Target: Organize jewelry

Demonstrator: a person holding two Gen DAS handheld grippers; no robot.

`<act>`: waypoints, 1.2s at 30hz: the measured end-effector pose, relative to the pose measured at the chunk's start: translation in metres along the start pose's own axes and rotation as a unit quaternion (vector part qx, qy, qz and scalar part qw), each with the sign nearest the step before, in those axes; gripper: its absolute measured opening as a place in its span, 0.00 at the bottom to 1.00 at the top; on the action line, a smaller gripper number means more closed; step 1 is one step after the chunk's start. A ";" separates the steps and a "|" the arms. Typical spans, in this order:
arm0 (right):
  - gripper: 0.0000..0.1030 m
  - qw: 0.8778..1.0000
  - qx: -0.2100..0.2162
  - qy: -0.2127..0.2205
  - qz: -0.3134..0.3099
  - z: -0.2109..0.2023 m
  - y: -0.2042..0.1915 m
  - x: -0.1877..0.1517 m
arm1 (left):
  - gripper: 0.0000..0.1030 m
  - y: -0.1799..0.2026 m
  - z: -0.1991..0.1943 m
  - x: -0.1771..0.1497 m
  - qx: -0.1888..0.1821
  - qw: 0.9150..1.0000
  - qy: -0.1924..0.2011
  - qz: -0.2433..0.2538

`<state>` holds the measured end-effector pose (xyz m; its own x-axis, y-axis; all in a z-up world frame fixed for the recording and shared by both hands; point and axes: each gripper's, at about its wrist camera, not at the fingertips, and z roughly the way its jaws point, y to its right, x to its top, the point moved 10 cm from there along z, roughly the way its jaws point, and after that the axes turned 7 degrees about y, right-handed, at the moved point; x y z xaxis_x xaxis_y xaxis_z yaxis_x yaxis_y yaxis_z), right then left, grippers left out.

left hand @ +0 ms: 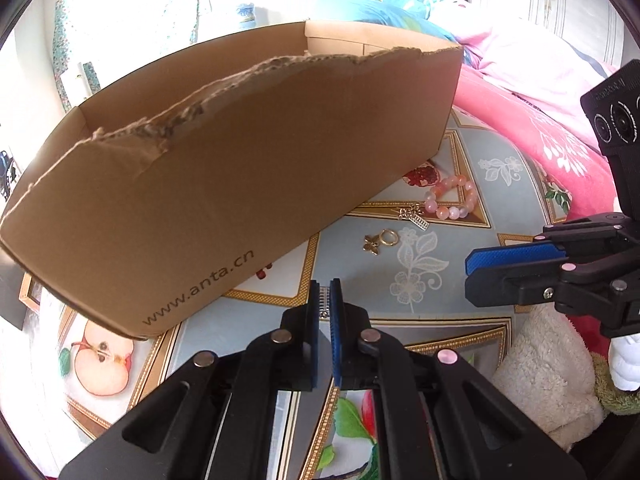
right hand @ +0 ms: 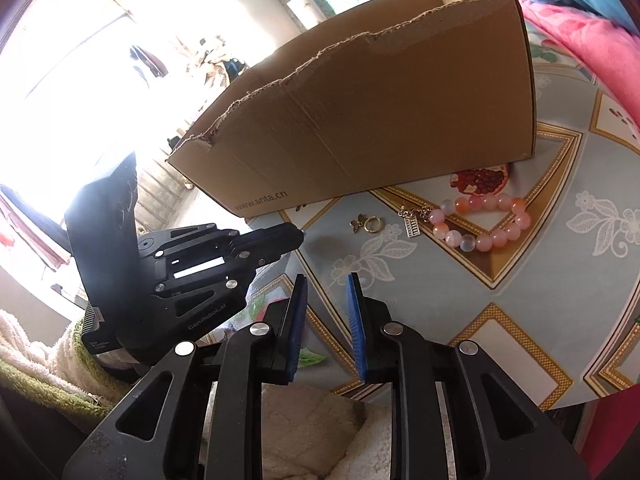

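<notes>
Your left tongs (left hand: 325,292) pinched on small silver piece (too small to name). Right tongs (right hand: 327,288) apart, holding nothing. Ahead on counter (right hand: 420,272): ring (right hand: 373,224), then bracelet (right hand: 486,222), box (right hand: 360,120) behind.

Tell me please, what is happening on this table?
A person holds two grippers over a patterned table to tidy jewelry. The left gripper is nearly closed on something small and metallic, too hidden to identify. The right gripper is open and holds nothing. A pink bead bracelet and a gold ring lie beside the cardboard box.
</notes>
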<state>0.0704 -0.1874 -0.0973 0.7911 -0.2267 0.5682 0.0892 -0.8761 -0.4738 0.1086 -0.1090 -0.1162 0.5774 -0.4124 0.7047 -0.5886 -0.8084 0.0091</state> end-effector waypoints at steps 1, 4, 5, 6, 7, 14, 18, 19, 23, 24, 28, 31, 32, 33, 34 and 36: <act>0.20 1.000 0.000 -0.001 -0.003 0.002 -0.002 0.000 | 0.04 -0.002 -0.002 0.000 0.002 1.000 0.002 -0.007; 0.20 1.000 0.001 -0.005 -0.012 0.010 -0.005 -0.001 | 0.04 -0.007 -0.004 0.000 0.009 1.000 0.008 -0.022; 0.20 1.000 0.001 -0.007 -0.015 0.013 -0.007 0.000 | 0.04 -0.010 -0.008 -0.001 0.010 1.000 0.010 -0.025; 0.20 1.000 0.002 -0.009 -0.017 0.015 -0.006 0.000 | 0.04 -0.012 -0.009 -0.002 0.012 0.999 0.012 -0.027; 0.20 1.000 0.000 -0.010 -0.019 0.019 -0.007 0.001 | 0.04 -0.014 -0.010 -0.003 0.013 0.999 0.013 -0.028; 0.20 0.999 -0.020 -0.011 -0.023 0.029 -0.001 0.021 | 0.04 -0.023 -0.015 -0.007 0.016 0.999 0.017 -0.030; 0.20 0.999 -0.034 -0.012 -0.031 0.036 0.004 0.028 | 0.04 -0.025 -0.011 -0.007 0.014 0.999 0.017 -0.038; 0.21 0.999 -0.038 -0.014 -0.033 0.037 0.005 0.029 | 0.04 -0.026 -0.010 -0.008 0.013 0.999 0.017 -0.041; 0.21 0.997 -0.052 -0.024 -0.041 0.049 0.008 0.028 | 0.04 -0.027 -0.010 -0.009 0.008 0.999 0.017 -0.049; 0.21 0.997 -0.054 -0.027 -0.043 0.051 0.010 0.027 | 0.04 -0.027 -0.009 -0.010 0.008 0.999 0.016 -0.050; 0.19 0.996 -0.062 -0.038 -0.043 0.050 0.016 0.026 | 0.04 -0.027 -0.008 -0.010 0.007 0.998 0.015 -0.053; 0.19 0.996 -0.067 -0.038 -0.045 0.049 0.016 0.025 | 0.04 -0.026 -0.008 -0.010 0.006 0.999 0.014 -0.052; 0.19 0.996 -0.068 -0.039 -0.045 0.048 0.016 0.024 | 0.04 -0.026 -0.008 -0.010 0.006 0.999 0.014 -0.051; 0.19 0.996 -0.069 -0.040 -0.044 0.048 0.016 0.023 | 0.04 -0.026 -0.008 -0.010 0.005 0.999 0.014 -0.051; 0.19 0.996 -0.070 -0.041 -0.044 0.047 0.016 0.022 | 0.04 -0.026 -0.008 -0.010 0.005 0.999 0.014 -0.051; 0.19 0.996 -0.072 -0.042 -0.044 0.044 0.017 0.020 | 0.04 -0.025 -0.008 -0.010 0.005 0.999 0.014 -0.050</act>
<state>0.1140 -0.1884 -0.1236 0.8327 -0.1159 0.5415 0.0764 -0.9444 -0.3197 0.1130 -0.0813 -0.1180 0.6170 -0.3168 0.7204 -0.5226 -0.8494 0.0740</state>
